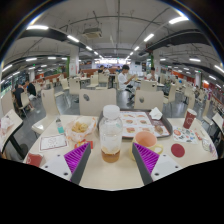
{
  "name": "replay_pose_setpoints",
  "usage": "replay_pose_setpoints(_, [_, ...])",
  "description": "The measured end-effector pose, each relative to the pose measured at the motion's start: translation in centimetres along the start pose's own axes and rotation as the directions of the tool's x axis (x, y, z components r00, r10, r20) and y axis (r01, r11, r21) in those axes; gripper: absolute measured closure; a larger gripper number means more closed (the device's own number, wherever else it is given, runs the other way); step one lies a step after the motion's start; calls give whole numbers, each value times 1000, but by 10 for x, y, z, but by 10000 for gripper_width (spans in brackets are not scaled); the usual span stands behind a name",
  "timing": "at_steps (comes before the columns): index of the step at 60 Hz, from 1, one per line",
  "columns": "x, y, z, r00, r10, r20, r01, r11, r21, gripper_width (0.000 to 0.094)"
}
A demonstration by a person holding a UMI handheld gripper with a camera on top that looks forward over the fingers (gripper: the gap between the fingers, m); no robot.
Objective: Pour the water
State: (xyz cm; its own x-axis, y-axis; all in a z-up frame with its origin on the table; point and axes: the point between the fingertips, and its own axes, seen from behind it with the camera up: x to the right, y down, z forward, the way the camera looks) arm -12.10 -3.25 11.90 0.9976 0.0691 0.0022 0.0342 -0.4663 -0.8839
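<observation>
Gripper fingers spread wide, purple pads flanking but not pressing a clear plastic cup of pale liquid on the cream table, bottle left, red cup right, seated person beyond

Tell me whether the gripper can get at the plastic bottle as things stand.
Probably yes. The plastic bottle stands upright on the table between the gripper's open fingers, gaps either side, and nothing blocks them from closing on it.
</observation>
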Motion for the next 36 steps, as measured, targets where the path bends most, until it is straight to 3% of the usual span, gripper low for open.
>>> replay_pose_setpoints(15, [-8,-5,74,998,53,-28,-51,997,52,104])
replay_pose_setpoints(18, [-5,-1,85,998,48,-43,-46,998,53,159])
replay_pose_setpoints(24, [1,7,103,997,43,-68,-39,998,56,363])
replay_pose_setpoints(36, [1,5,100,996,34,-77,-28,997,65,509])
